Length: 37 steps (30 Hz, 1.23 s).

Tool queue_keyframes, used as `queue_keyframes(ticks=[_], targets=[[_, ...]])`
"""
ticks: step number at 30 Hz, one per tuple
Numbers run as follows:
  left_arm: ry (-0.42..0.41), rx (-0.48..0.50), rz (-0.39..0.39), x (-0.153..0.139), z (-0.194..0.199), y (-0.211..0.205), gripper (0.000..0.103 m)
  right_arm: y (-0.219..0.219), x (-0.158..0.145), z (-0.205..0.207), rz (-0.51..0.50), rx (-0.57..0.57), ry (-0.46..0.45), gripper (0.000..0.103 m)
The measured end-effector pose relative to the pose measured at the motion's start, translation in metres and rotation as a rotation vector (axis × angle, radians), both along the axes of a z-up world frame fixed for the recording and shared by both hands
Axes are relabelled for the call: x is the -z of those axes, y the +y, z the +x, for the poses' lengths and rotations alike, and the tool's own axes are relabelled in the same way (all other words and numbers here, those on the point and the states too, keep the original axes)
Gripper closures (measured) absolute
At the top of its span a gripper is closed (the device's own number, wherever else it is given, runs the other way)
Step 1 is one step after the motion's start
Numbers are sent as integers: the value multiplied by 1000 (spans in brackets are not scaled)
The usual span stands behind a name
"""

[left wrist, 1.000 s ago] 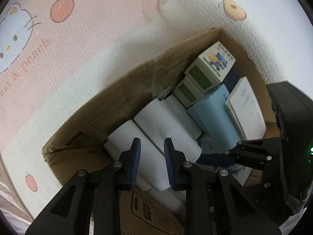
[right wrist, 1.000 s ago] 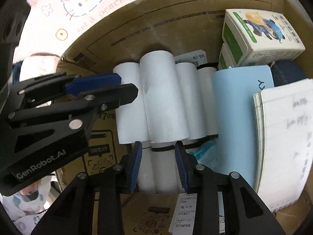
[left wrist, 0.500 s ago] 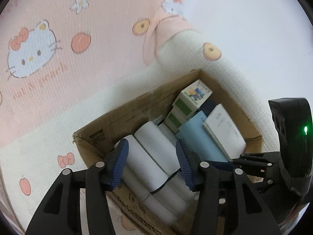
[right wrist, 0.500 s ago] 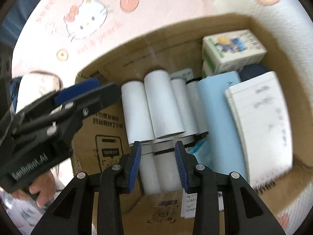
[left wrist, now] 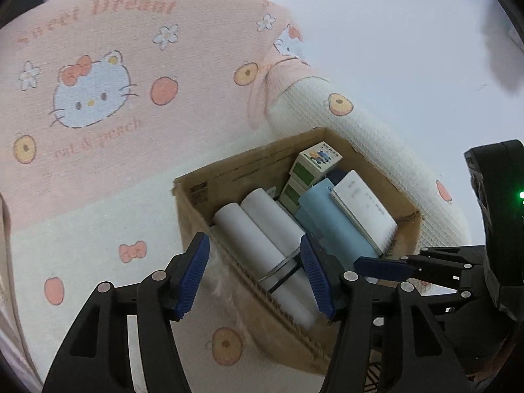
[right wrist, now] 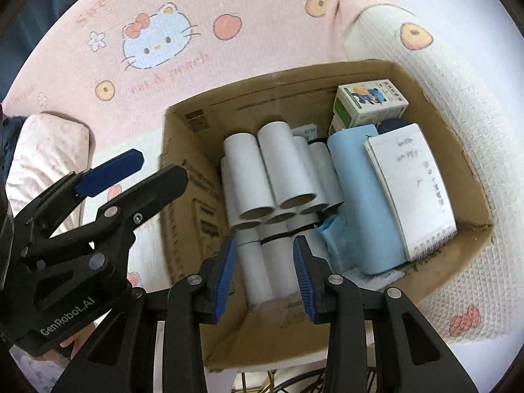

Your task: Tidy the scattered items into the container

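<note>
The cardboard box (left wrist: 229, 173) (right wrist: 262, 98) sits on a cat-print blanket. Inside lie a banded bundle of white tubes (left wrist: 262, 229) (right wrist: 271, 170), a light blue book (left wrist: 330, 222) (right wrist: 360, 196), a spiral notebook (left wrist: 363, 206) (right wrist: 412, 183) and two green-and-white cartons (left wrist: 314, 163) (right wrist: 370, 104). My left gripper (left wrist: 253, 275) hovers above the box's near left edge. Its jaws are opening wide with nothing gripped. It also shows in the right wrist view as the left gripper (right wrist: 159, 168). My right gripper (right wrist: 264, 275) hangs over the near tubes, its jaws partly apart and holding nothing.
A pink and cream blanket (left wrist: 98, 196) (right wrist: 229, 49) spreads around the box, folded up into a ridge (left wrist: 393, 170) behind it. A pink pillow (right wrist: 49, 150) lies to the left. A pale wall (left wrist: 393, 32) rises beyond.
Both grippers have lifted and drawn back from the box, so it looks smaller and whole. The left jaws have gone from nearly closed to wide apart. The right gap is unchanged.
</note>
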<state>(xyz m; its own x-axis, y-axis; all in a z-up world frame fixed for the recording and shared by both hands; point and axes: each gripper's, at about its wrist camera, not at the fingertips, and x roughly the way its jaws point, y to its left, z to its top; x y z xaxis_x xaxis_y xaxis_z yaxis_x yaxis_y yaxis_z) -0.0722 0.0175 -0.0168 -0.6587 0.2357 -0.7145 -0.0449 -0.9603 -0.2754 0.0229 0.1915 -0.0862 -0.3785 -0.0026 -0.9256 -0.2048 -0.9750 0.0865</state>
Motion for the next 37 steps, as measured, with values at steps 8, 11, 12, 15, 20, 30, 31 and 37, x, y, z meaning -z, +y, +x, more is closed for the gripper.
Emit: queue_keyframes(ticks=[8, 11, 12, 15, 20, 30, 31, 37], targets=[[14, 44, -136, -13, 26, 17, 37, -15, -18, 26, 215, 61, 7, 59], [-65, 53, -199, -16, 29, 20, 37, -22, -26, 32, 359, 74, 8, 50], [-86, 72, -219, -17, 31, 21, 37, -25, -29, 33, 399, 70, 7, 48], [-107, 92, -310, -22, 39, 29, 37, -35, -34, 39, 490, 40, 4, 42], [-83, 106, -329, -30, 47, 32, 37, -45, -37, 43, 496, -31, 24, 39], [-112, 103, -284, -28, 42, 25, 34, -43, -37, 46, 486, -34, 30, 39], [-115, 106, -285, -27, 42, 26, 34, -44, -37, 45, 484, -40, 28, 39], [-116, 106, -281, -27, 42, 26, 33, -46, -36, 44, 491, -47, 20, 39]])
